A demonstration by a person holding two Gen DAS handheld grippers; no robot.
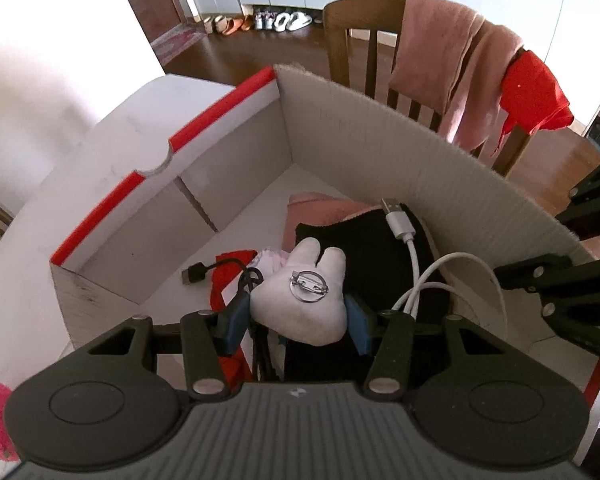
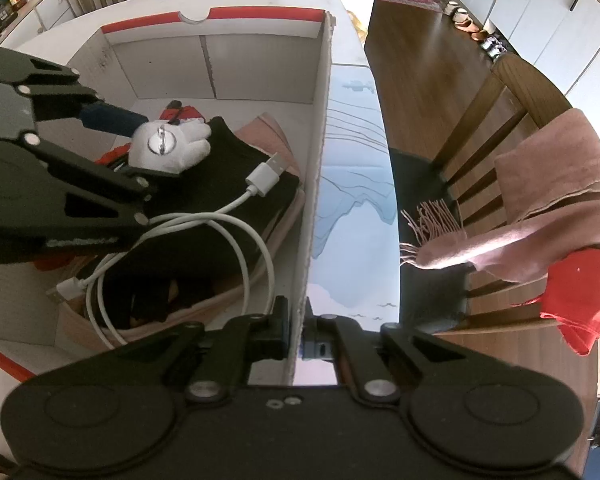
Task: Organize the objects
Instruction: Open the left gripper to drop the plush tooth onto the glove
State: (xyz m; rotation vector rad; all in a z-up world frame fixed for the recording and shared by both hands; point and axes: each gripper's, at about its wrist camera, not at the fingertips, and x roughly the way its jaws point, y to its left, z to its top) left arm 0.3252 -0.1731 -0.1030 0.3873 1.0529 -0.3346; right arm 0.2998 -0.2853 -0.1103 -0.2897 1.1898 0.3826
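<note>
My left gripper point(image 1: 298, 312) is shut on a small white plush brooch point(image 1: 304, 300) with a round metal pin on its back, held inside a white cardboard box point(image 1: 380, 136) with a red rim. In the right wrist view the same plush brooch point(image 2: 168, 148) hangs over black folded cloth point(image 2: 204, 200), and the left gripper point(image 2: 140, 144) reaches in from the left. My right gripper point(image 2: 296, 332) is shut on the box's side wall point(image 2: 316, 168), one finger on each side. A white USB cable point(image 2: 236, 216) lies coiled on the black cloth.
Pink cloth point(image 1: 320, 204), a red item point(image 1: 228, 276) and a black USB cable point(image 1: 204, 272) lie on the box floor. The box sits on a white table point(image 1: 80, 168). A wooden chair point(image 2: 496, 120) draped with a pink scarf point(image 2: 548, 200) and red cloth point(image 2: 580, 300) stands beside it.
</note>
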